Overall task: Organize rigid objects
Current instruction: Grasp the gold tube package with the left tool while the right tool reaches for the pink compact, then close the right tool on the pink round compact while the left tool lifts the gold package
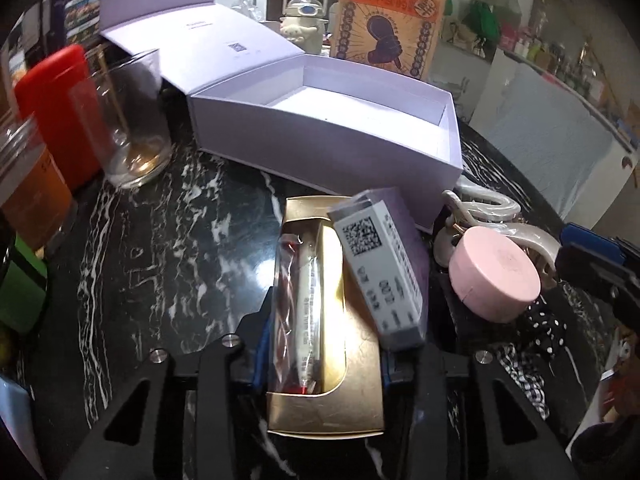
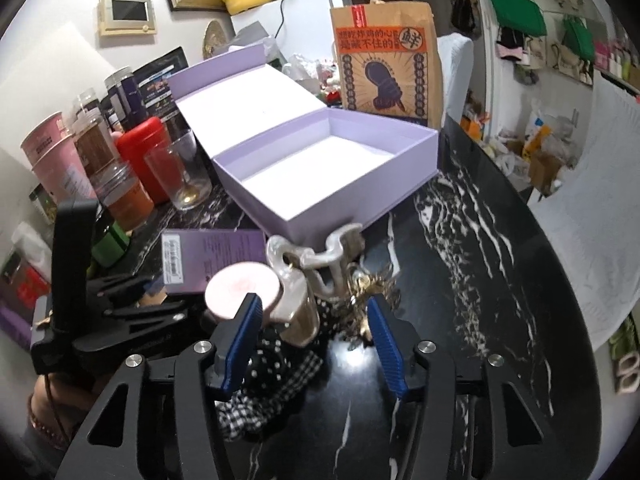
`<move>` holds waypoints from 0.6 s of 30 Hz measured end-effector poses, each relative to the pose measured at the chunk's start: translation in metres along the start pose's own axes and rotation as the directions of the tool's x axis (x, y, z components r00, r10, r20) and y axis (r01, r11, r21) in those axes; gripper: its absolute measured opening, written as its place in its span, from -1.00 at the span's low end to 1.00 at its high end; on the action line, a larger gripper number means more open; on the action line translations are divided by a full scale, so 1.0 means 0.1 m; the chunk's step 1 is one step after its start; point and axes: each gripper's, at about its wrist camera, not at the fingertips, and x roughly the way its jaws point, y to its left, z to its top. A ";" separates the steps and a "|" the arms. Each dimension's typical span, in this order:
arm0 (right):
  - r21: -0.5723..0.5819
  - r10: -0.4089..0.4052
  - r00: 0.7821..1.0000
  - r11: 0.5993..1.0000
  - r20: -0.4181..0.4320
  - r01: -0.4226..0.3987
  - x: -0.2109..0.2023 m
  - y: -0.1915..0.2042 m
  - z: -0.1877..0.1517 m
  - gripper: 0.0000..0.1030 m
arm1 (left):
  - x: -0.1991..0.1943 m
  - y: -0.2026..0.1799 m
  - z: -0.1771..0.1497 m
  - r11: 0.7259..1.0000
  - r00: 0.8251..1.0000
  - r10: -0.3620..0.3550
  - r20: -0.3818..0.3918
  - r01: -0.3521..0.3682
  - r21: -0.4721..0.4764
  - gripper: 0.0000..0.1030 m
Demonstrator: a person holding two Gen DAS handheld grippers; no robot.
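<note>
Lilac box (image 1: pixel 332 148): stood lid-open and empty on the black marbled worktop (image 1: pixel 168 240), behind the clutter of small things.
Worktop: carried a clear glass (image 1: pixel 132 128) and a red canister (image 1: pixel 56 108) at the box's left, near its open lid.
Gold carton (image 1: pixel 324 292): windowed, a wrapped pen-like item inside; it lay between the jaws of the left hand-held gripper (image 1: pixel 320 364), the blue pads pressed on its two sides, so it read as clenched on the carton.
Purple carton (image 1: pixel 380 264): leaned across the gold carton's upper right corner, touching it.
Risk, left: lifting the gold carton would likely tip the purple carton off, perhaps against the pink tin (image 1: pixel 494 276) just beside it.
Right hand-held gripper (image 2: pixel 316 340): released, jaws apart, nothing pressed between its pads.
Pearly hair claw (image 2: pixel 316 264): lay just ahead of the right jaws, beside the pink tin, over a dotted fabric scrunchie (image 2: pixel 276 364).
Risk, right: closing here might catch soft fabric with the claw, or the left pad might nudge the tin.
</note>
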 end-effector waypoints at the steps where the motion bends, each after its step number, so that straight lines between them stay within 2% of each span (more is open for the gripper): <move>1: -0.003 0.002 1.000 1.000 0.003 -0.001 0.00 0.01 0.01 0.06 | -0.02 0.03 -0.01 1.000 1.000 0.005 -0.001 -0.005 -0.005 -0.24; 10: -0.033 0.022 1.000 0.999 -0.006 -0.022 0.05 0.15 0.04 0.07 | -0.19 0.40 -0.14 0.994 0.998 0.054 -0.011 -0.055 -0.093 -0.24; 18: -0.150 0.081 0.996 0.986 0.040 -0.074 -0.02 0.50 0.05 0.07 | -0.27 0.60 -0.22 0.987 0.996 0.086 -0.012 -0.087 -0.134 -0.24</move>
